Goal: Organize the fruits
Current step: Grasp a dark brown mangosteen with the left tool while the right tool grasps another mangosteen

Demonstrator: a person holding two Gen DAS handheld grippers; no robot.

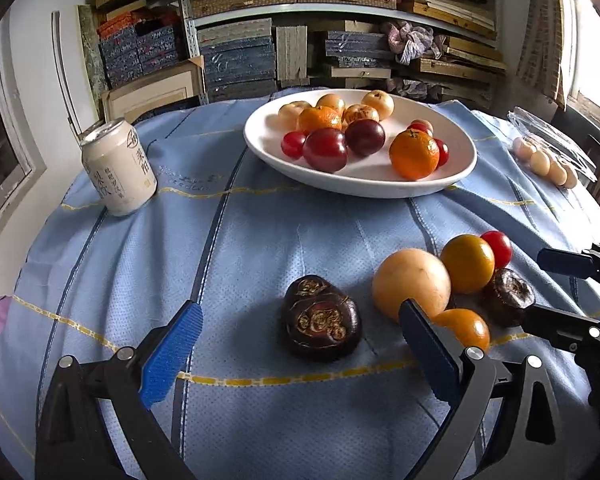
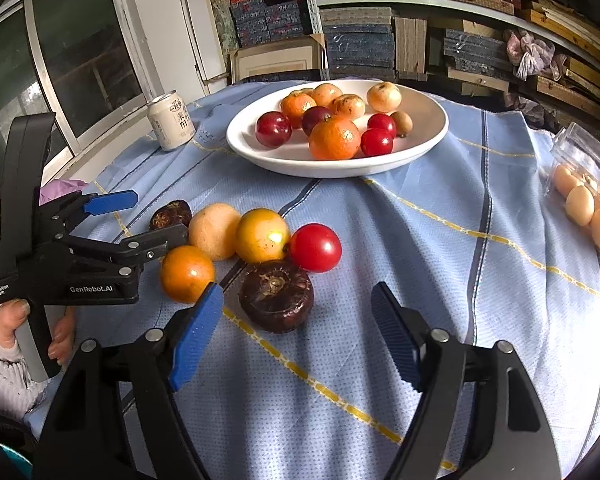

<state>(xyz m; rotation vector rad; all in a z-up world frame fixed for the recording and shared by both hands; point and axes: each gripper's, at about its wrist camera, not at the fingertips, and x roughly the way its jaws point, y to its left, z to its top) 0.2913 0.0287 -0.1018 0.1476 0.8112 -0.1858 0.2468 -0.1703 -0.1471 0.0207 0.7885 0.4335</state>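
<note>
My left gripper (image 1: 300,332) is open, and a dark carved water chestnut (image 1: 320,320) lies on the blue cloth between its blue pads, untouched. My right gripper (image 2: 296,320) is open around a second dark chestnut (image 2: 276,296), with neither pad pressing on it. Beside these lie a pale round fruit (image 1: 412,284), a yellow fruit (image 2: 262,234), a small orange (image 2: 186,274) and a red tomato (image 2: 316,247). The white plate (image 1: 360,186) at the back holds several oranges, plums, tomatoes and pale fruits.
A pale drink can (image 1: 118,166) stands at the left of the table. A clear egg carton (image 2: 584,204) lies at the right edge. Stacked boxes fill shelves behind the table. A person's hand (image 2: 4,324) grips the left tool's handle.
</note>
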